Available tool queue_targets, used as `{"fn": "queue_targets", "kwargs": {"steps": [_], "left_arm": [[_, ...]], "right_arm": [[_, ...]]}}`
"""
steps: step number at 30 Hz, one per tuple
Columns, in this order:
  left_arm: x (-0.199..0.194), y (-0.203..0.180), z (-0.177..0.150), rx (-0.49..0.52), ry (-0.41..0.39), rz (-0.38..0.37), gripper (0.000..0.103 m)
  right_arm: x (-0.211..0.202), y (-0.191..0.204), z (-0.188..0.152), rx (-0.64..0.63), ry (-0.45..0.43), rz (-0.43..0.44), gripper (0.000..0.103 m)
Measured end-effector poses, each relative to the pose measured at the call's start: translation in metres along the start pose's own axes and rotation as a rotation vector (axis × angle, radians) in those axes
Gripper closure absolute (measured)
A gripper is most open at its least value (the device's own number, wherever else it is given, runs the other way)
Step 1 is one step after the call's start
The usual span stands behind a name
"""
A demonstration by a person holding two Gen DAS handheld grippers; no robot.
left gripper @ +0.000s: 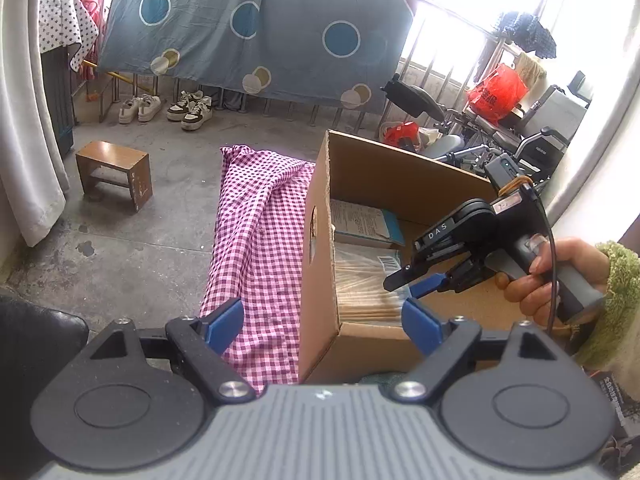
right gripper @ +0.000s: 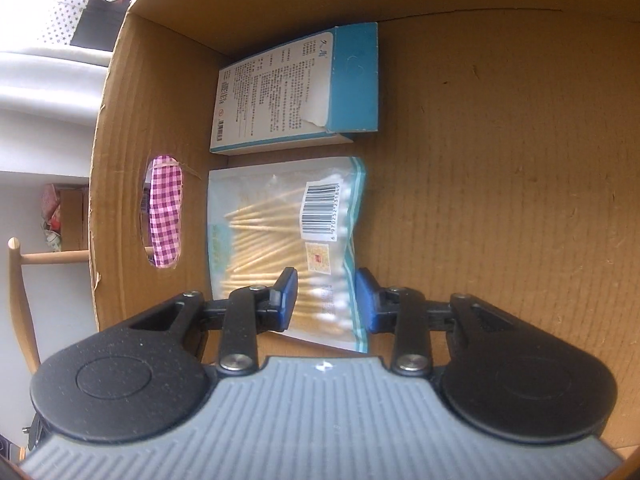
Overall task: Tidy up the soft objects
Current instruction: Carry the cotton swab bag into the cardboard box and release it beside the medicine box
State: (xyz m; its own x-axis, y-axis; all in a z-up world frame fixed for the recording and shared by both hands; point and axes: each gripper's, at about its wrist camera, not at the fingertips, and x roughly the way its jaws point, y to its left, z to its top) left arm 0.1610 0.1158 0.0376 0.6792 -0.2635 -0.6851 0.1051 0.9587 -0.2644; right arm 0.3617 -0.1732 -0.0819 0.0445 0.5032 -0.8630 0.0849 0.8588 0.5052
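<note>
A clear bag of cotton swabs lies flat on the floor of an open cardboard box, beside a blue and white carton. My right gripper reaches down into the box just above the bag. Its blue pads stand apart and do not press on the bag. In the left wrist view a hand holds that right gripper over the bag of cotton swabs. My left gripper is wide open and holds nothing. It sits in front of the cardboard box, with the pink checked cloth to its left.
A small wooden stool stands on the concrete floor at the left. Shoes sit under a hanging blue sheet. A wheelchair and red bags crowd the space behind the box. A dark seat edge is at the lower left.
</note>
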Motion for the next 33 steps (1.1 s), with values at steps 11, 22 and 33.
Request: {"fn": "queue_targets", "kwargs": {"steps": [11, 22, 33], "left_arm": [[-0.016, 0.020, -0.017, -0.005, -0.061, 0.013, 0.011], [-0.025, 0.036, -0.031, -0.058, -0.042, 0.030, 0.011], [-0.044, 0.033, -0.040, -0.122, -0.026, -0.065, 0.011]], "right_arm": [[-0.057, 0.023, -0.026, -0.110, 0.007, 0.048, 0.070], [0.033, 0.055, -0.014, -0.106, 0.244, 0.095, 0.069], [-0.011, 0.052, -0.012, -0.064, 0.132, 0.217, 0.056]]}}
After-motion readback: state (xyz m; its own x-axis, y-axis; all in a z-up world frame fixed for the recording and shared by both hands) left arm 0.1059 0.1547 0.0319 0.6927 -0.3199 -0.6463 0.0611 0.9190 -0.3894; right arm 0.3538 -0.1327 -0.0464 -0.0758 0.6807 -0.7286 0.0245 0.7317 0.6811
